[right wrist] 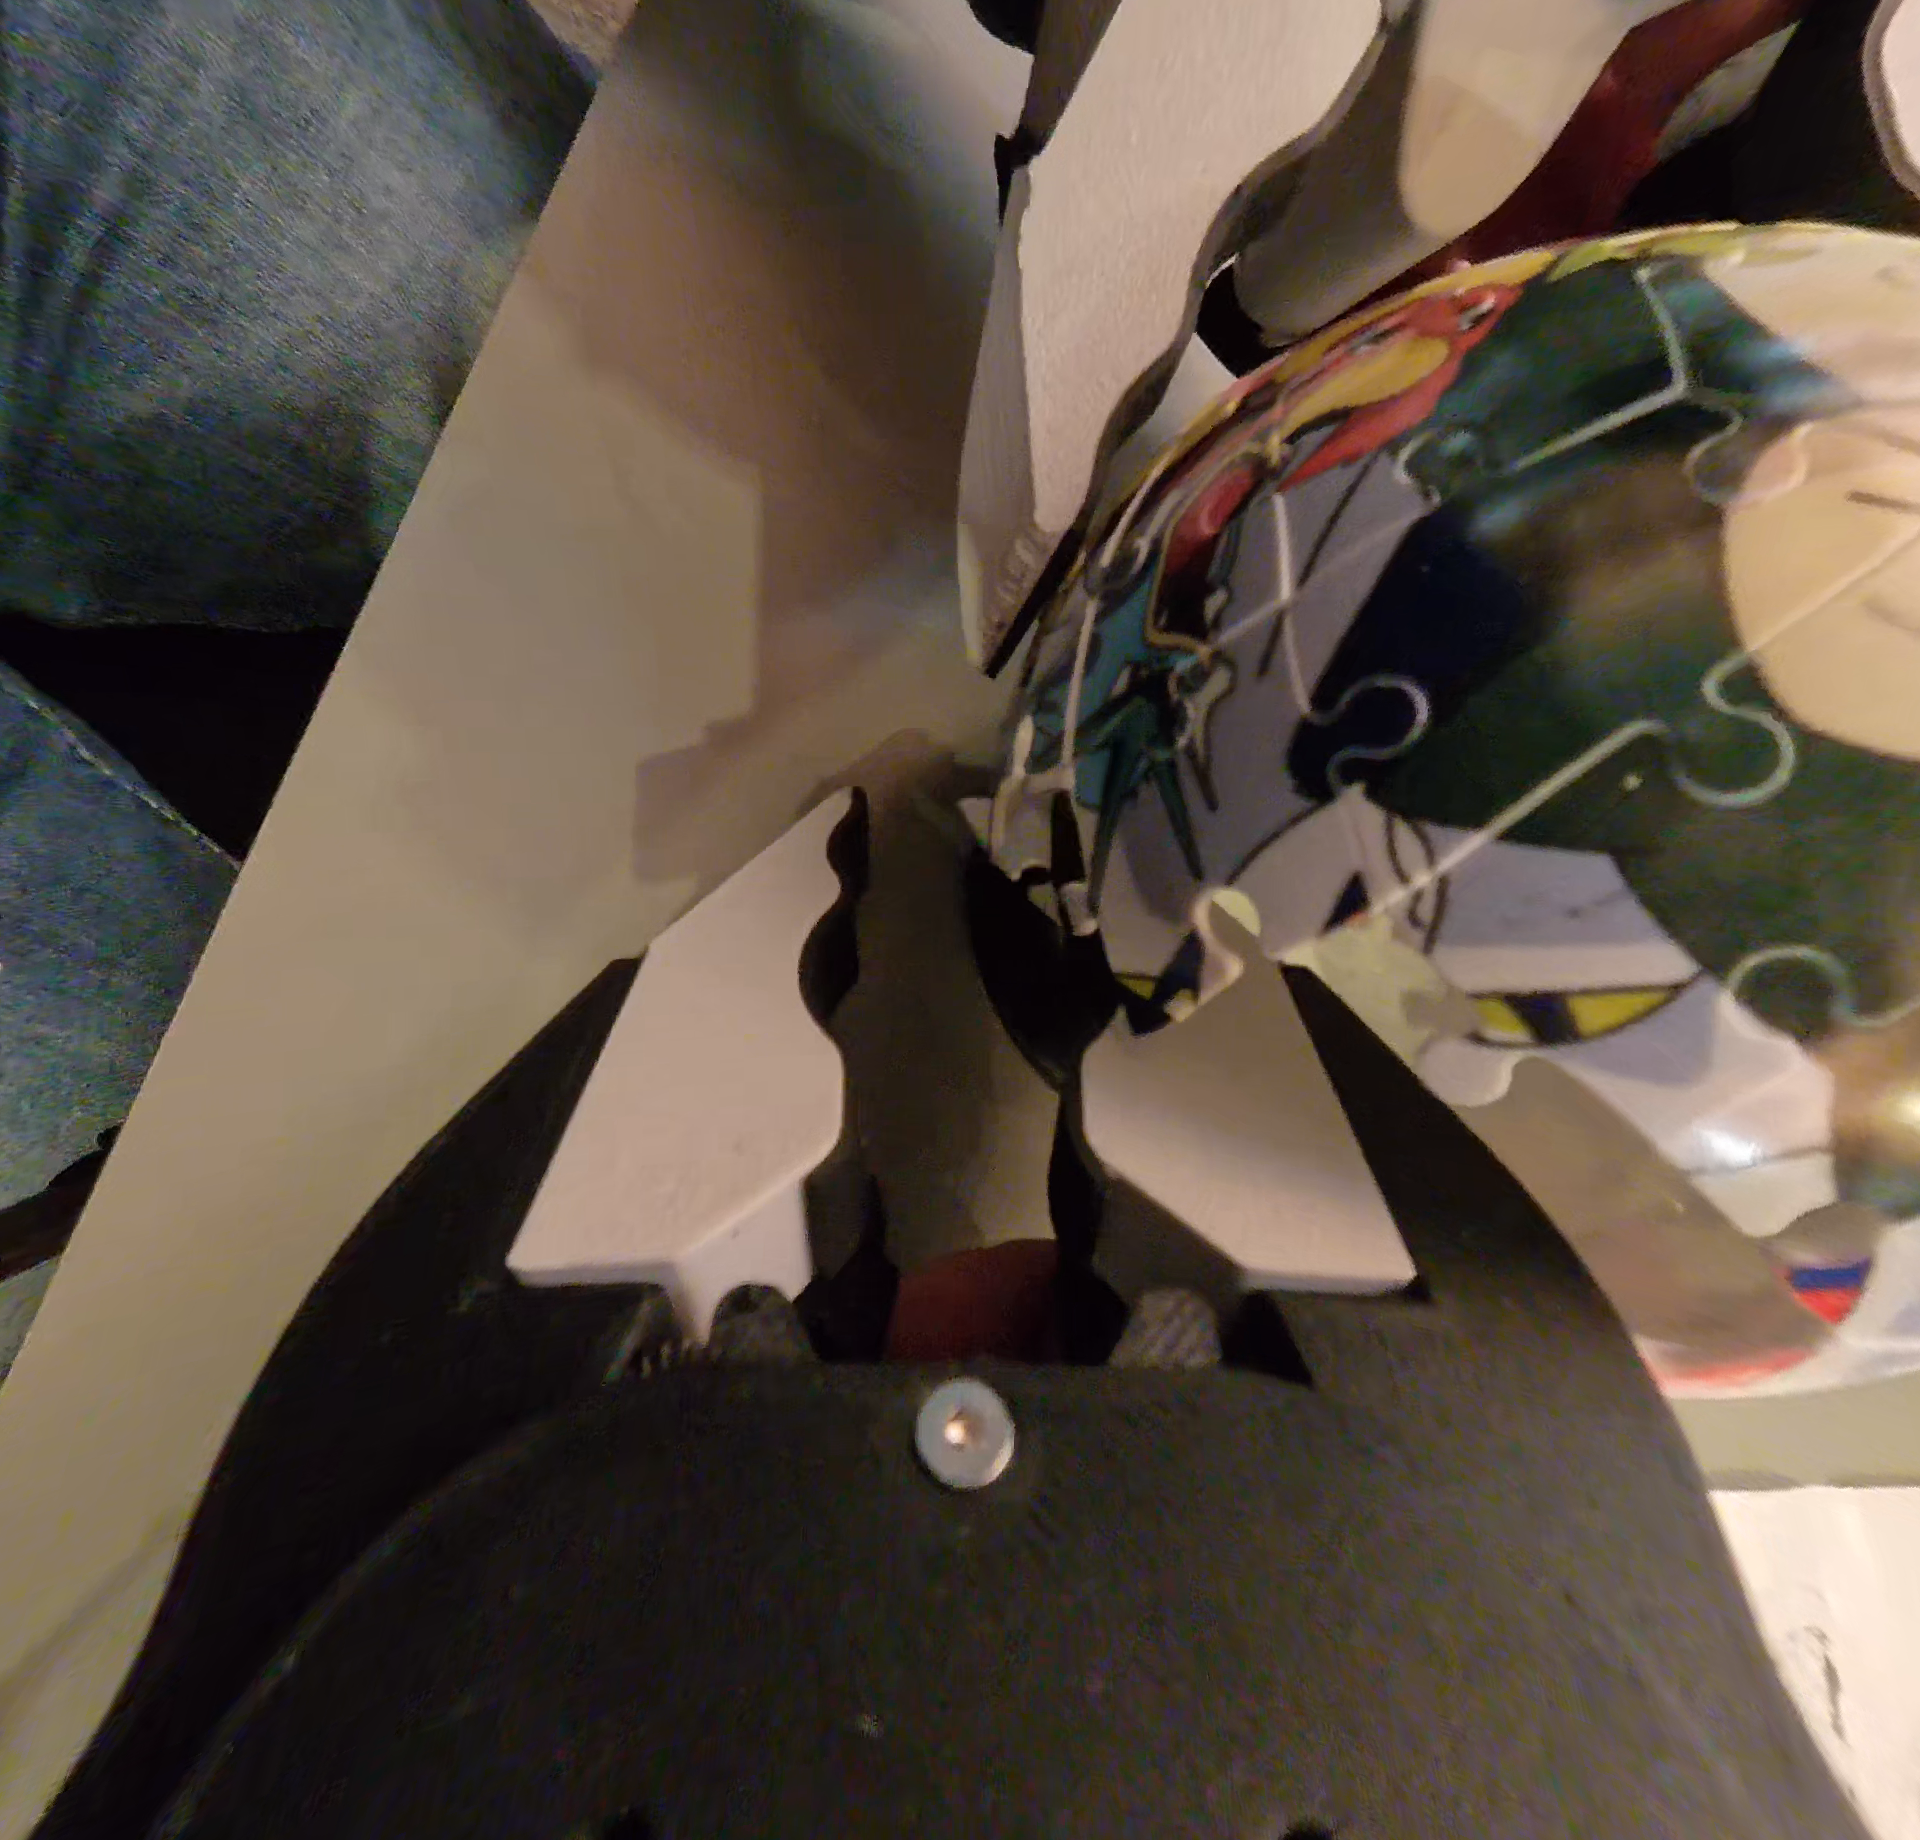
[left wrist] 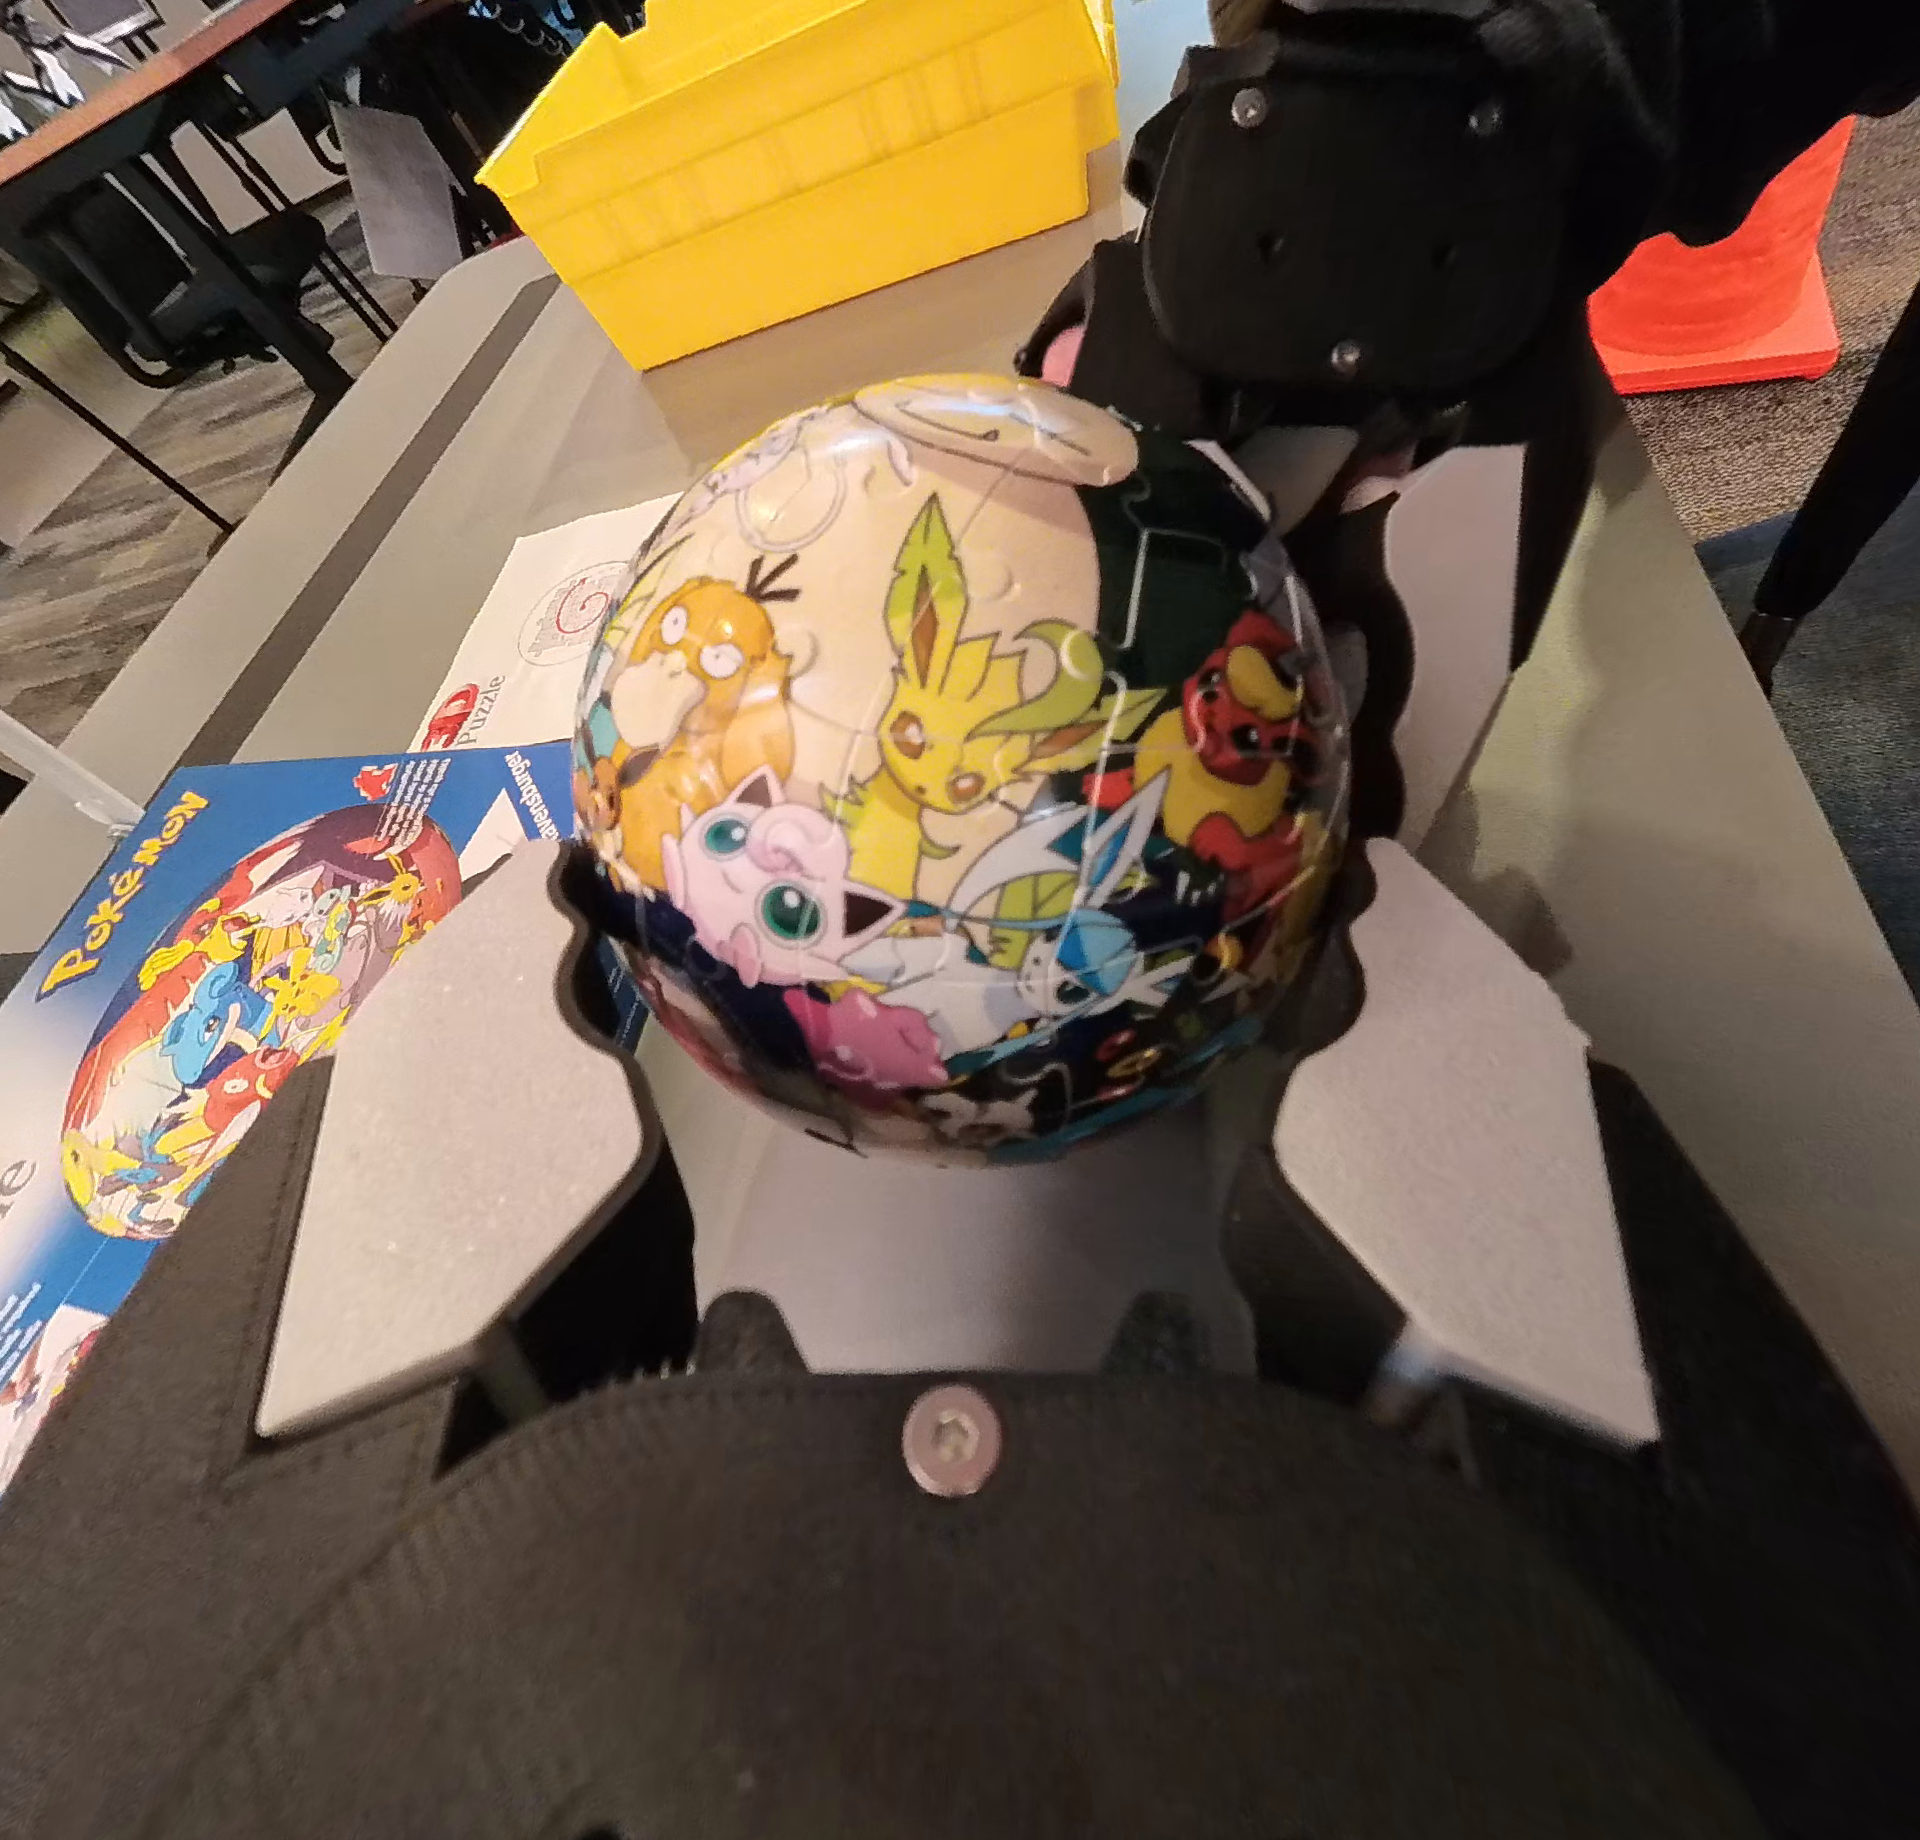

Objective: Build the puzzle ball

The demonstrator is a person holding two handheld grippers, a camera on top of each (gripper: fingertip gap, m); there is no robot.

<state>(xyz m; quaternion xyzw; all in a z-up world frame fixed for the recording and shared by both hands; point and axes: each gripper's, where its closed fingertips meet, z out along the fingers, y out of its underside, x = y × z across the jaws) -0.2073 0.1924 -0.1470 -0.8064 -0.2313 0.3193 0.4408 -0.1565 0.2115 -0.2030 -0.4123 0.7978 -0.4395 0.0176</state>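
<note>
The puzzle ball point(left wrist: 956, 772), covered in colourful cartoon creatures, sits between the white foam pads of my left gripper point(left wrist: 966, 886), which is shut on its sides just above the grey table point(left wrist: 343, 502). The black body of my right gripper point(left wrist: 1309, 263) reaches in from the upper right and meets the ball's far right side. In the right wrist view the ball point(right wrist: 1558, 595) fills the right side. My right gripper point(right wrist: 925, 824) has its jaws a narrow gap apart, tips at the ball's edge, where one piece point(right wrist: 1039, 845) sticks out slightly. Whether they grip it is unclear.
A yellow plastic bin point(left wrist: 810, 128) stands at the table's far side. The blue puzzle box point(left wrist: 208, 959) and a white sheet point(left wrist: 551, 627) lie to the left. An orange cone point(left wrist: 1725, 273) is on the floor at right. A person's jeans point(right wrist: 208, 284) show beyond the table edge.
</note>
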